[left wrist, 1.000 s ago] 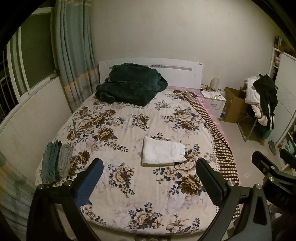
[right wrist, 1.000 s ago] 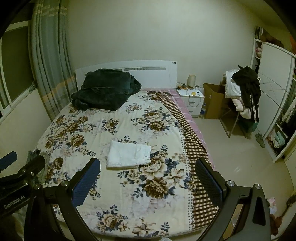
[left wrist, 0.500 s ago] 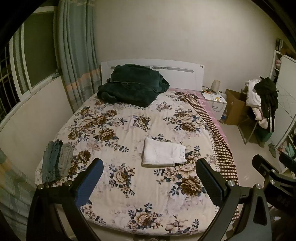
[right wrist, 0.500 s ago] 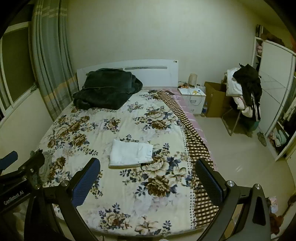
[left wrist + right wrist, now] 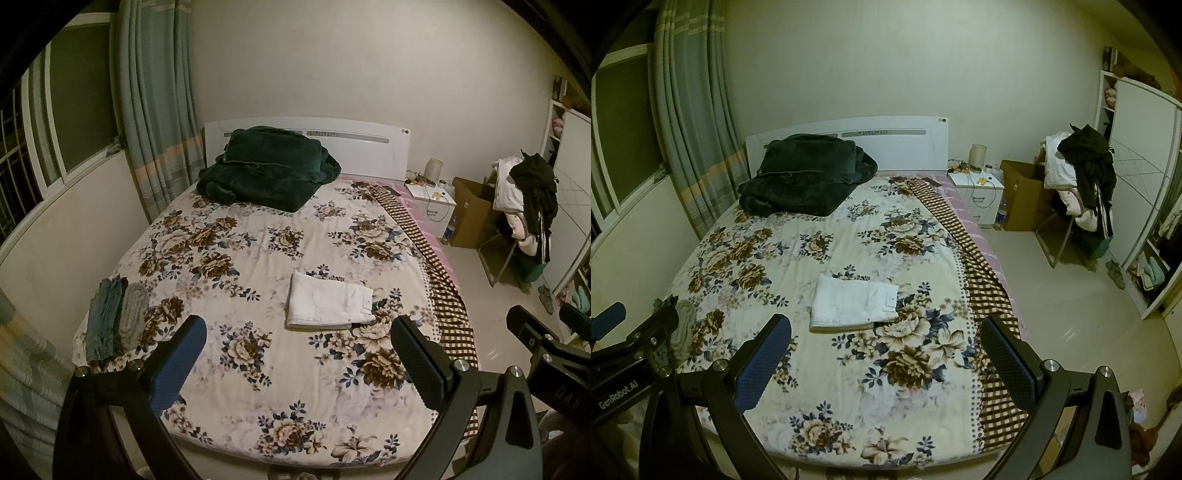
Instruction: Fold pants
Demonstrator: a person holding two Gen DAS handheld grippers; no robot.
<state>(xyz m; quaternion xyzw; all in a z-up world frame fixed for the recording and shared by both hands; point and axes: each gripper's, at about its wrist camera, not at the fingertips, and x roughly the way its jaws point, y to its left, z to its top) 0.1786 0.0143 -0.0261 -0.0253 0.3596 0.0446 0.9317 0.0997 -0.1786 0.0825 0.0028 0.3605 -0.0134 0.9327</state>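
Observation:
White pants lie folded into a flat rectangle near the middle of the floral bed cover; they also show in the right wrist view. My left gripper is open and empty, held back above the foot of the bed, well short of the pants. My right gripper is open and empty too, beside the left one. The right gripper's body shows at the right edge of the left view. The left gripper's body shows at the left edge of the right view.
Folded grey-green garments lie at the bed's near left corner. A dark green blanket is piled by the headboard. A checked cloth runs along the bed's right edge. A nightstand, cardboard box, a clothes-laden chair and a wardrobe stand to the right.
Both grippers have drawn back and risen slightly from the bed, so the bed looks a little smaller and lower. The pants have not moved. Both grippers stayed open.

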